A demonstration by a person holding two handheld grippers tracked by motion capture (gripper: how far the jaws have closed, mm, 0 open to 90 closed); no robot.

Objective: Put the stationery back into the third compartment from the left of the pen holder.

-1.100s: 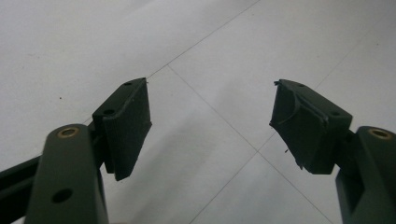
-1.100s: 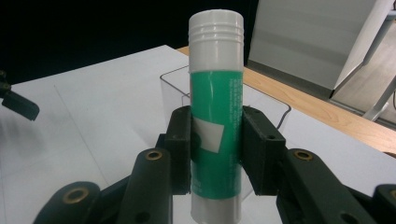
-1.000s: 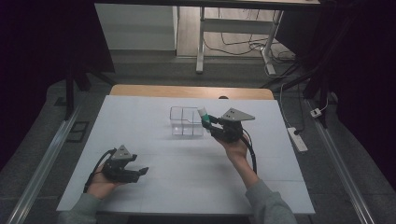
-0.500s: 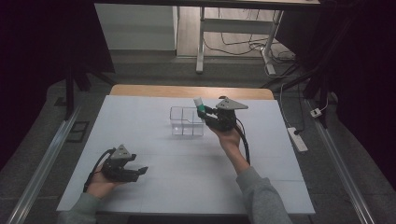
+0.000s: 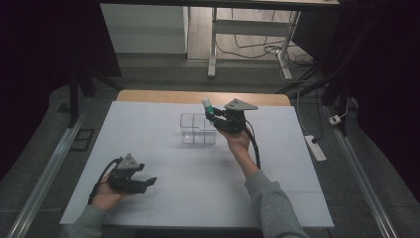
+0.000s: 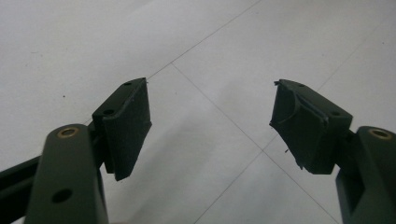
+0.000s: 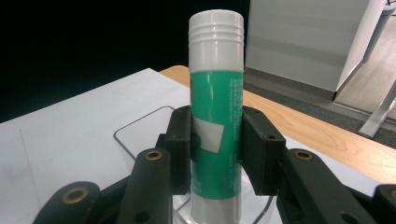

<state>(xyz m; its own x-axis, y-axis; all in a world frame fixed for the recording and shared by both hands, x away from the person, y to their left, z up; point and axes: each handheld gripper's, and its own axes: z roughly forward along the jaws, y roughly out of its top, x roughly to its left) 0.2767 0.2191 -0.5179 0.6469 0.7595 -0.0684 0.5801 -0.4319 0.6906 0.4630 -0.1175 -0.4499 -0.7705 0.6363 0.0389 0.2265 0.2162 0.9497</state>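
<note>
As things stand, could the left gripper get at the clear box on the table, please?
Probably yes: the left gripper is open, holding nothing, with bare table between it and the clear box. The right gripper hovers at the box's far-right corner.

Both grey sleeves [image 5: 270,203] ended near the white table's [image 5: 163,144] front edge, beyond them black grippers with brass-ringed screws, grey three-cornered plates and black cables.

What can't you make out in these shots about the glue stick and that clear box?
- Glue stick print: right gripper view, too blurred to read; part is covered by the jaws of the right gripper.
- Stick's base: cut off by that view's bottom edge.
- Clear box: high view, too small to tell whether anything lies inside.
</note>
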